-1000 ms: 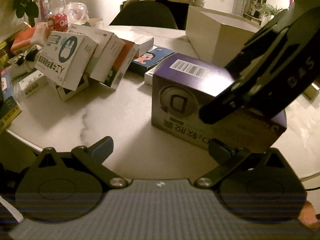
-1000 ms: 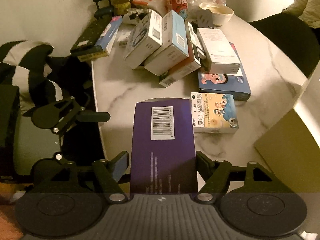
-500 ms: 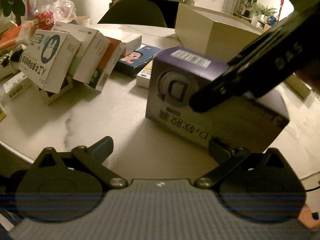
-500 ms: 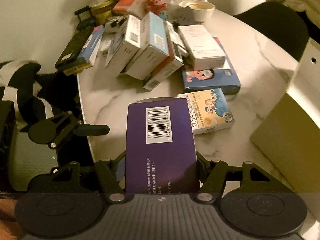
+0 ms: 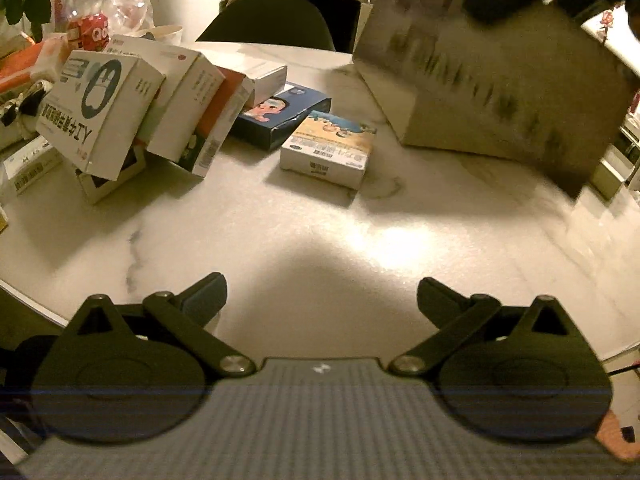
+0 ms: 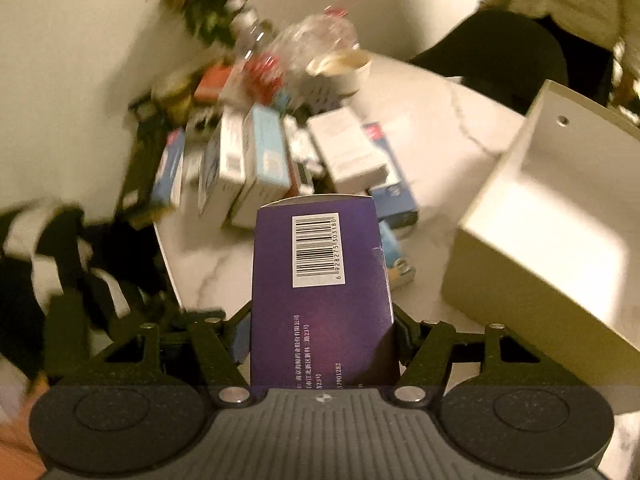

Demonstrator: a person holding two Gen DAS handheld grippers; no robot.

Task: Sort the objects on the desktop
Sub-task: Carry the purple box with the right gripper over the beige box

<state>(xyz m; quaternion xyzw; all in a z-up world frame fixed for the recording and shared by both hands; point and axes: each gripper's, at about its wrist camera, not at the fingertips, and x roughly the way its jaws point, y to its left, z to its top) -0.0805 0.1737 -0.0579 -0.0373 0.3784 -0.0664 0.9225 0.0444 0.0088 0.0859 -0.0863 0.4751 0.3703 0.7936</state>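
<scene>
My right gripper point(image 6: 320, 332) is shut on a purple box with a barcode point(image 6: 320, 280) and holds it in the air above the white marble table point(image 6: 424, 136). In the left wrist view the same box point(image 5: 492, 80) shows blurred at the upper right, lifted off the table, with the right gripper's black finger on top. My left gripper point(image 5: 322, 296) is open and empty, low over the table's near edge. A beige open box point(image 6: 532, 232) stands to the right.
Several leaning medicine boxes point(image 5: 132, 108) stand at the left. A blue box with a cartoon face point(image 5: 280, 116) and a small orange-and-blue box point(image 5: 328, 148) lie mid-table. Bottles, a paper bowl point(image 5: 164, 34), a plant, a dark chair point(image 5: 268, 16) and a person stand behind.
The right gripper has lifted the purple box off the table and carried it up and to the right. The small orange-and-blue box behind it has come into sight. The left gripper stays open.
</scene>
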